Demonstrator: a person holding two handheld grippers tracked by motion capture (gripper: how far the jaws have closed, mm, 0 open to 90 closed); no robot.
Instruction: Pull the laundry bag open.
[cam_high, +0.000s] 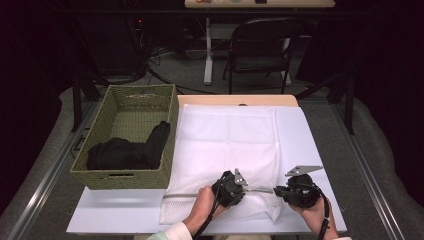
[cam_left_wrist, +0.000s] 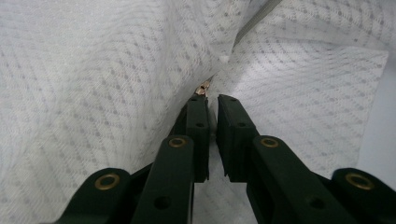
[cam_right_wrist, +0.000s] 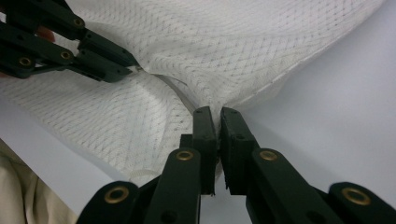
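A white mesh laundry bag (cam_high: 225, 140) lies flat on the white table (cam_high: 300, 135), its zipper (cam_high: 190, 195) running along the near edge. My left gripper (cam_high: 246, 190) points right along that zipper. In the left gripper view its jaws (cam_left_wrist: 212, 99) stand almost together at the small metal zipper pull (cam_left_wrist: 203, 88), and the mesh creases toward it. My right gripper (cam_high: 275, 190) faces it from the right, shut on the bag's edge beside the zipper's end (cam_right_wrist: 215, 112). The left gripper (cam_right_wrist: 135, 67) also appears at the upper left of the right gripper view.
A green woven basket (cam_high: 172, 135) stands on the table's left side with black clothing (cam_high: 130, 150) in it. A folding chair (cam_high: 262, 45) and a desk stand on the floor beyond the table. Bare table shows to the right of the bag.
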